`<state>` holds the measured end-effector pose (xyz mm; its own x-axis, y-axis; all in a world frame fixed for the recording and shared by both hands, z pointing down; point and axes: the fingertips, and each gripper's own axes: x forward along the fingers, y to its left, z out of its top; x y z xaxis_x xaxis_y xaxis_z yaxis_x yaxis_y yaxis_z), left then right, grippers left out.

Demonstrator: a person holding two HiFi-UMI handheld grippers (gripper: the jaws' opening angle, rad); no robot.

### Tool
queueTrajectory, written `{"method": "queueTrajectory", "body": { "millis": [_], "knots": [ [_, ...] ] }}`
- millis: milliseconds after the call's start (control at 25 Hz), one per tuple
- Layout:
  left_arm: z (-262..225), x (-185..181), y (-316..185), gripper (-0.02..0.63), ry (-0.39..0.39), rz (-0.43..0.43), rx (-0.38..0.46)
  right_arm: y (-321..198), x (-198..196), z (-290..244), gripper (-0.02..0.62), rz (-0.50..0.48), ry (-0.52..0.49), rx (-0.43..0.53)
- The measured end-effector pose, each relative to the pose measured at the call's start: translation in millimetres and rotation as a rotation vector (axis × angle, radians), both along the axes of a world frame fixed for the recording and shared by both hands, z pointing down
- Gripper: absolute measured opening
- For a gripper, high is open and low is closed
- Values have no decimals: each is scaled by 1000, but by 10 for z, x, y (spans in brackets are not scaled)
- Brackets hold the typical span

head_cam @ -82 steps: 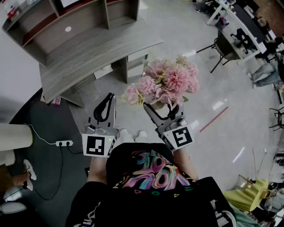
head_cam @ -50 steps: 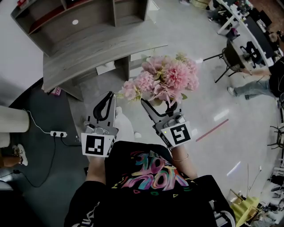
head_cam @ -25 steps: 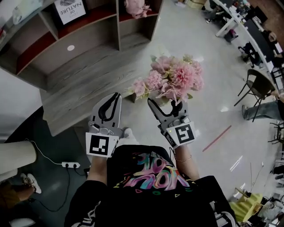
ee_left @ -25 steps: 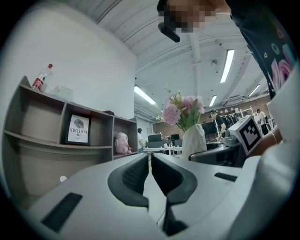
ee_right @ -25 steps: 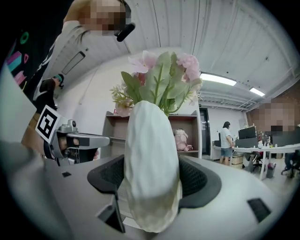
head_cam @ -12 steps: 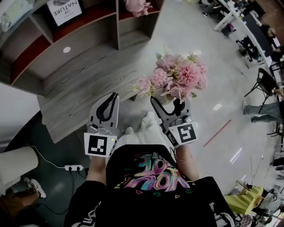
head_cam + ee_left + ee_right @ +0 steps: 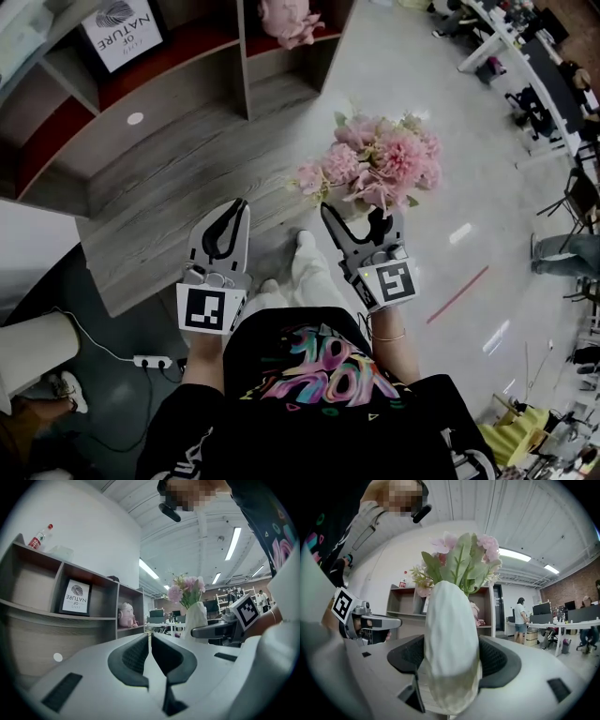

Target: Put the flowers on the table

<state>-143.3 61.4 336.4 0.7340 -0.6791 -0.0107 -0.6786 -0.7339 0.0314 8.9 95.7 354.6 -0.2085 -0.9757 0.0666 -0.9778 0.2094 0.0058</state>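
Observation:
A bunch of pink flowers [image 7: 378,169] stands in a white vase [image 7: 450,644], and my right gripper [image 7: 359,217] is shut on the vase, holding it upright in the air beside the grey wooden table [image 7: 178,187]. The blooms [image 7: 461,557] rise above the vase in the right gripper view. In the left gripper view the vase [image 7: 196,618] and flowers show at the right. My left gripper [image 7: 228,217] is shut with nothing in it, hovering over the table's near edge.
The table has a shelf unit at its back with a framed print [image 7: 120,26] and a pink plush toy [image 7: 286,19]. A power strip [image 7: 150,361] lies on the dark floor at left. Office desks, chairs [image 7: 525,94] and a person [image 7: 520,618] are at the right.
The person has walked up to the table; it and its shelves now fill more of the head view. Both grippers keep their hold and spacing, with the flowers now near the table's edge.

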Motion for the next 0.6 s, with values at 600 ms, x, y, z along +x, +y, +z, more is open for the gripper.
{"method": "queueTrajectory", "body": {
  "millis": [600],
  "knots": [
    [-212,830,-956,37,10,-185,37,-1225,678,-162,365,-234,-10,59]
  ]
}}
